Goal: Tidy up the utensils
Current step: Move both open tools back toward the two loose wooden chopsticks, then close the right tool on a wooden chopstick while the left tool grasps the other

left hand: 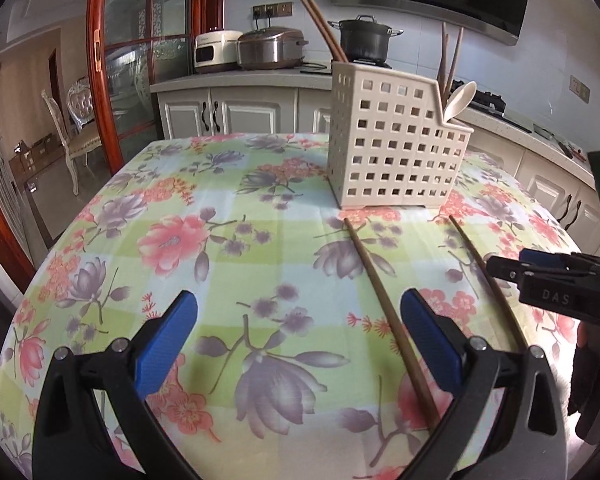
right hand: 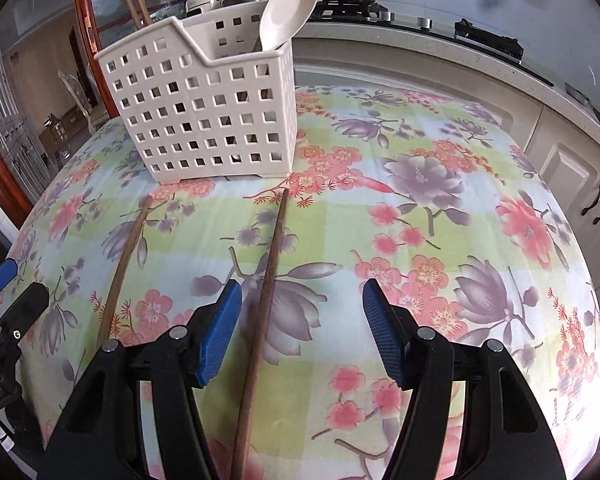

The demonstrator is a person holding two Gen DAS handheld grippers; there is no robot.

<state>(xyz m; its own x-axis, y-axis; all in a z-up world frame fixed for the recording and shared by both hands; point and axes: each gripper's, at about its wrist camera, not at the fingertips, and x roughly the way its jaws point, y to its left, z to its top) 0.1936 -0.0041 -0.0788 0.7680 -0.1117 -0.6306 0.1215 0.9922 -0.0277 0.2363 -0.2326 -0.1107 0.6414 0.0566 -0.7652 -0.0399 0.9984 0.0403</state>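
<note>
Flanking chopstick (right hand: 266, 280), jaws wide, clear.

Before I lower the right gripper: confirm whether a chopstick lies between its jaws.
Yes, one chopstick lies on the tablecloth between the open jaws, nearer the left one.

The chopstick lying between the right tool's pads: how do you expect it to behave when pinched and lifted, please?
The chopstick looks like stiff wood, so probably no flex. It is thin and long, so likely light, yet apt to roll or pivot on the tablecloth if the right tool grips off-centre.
</note>
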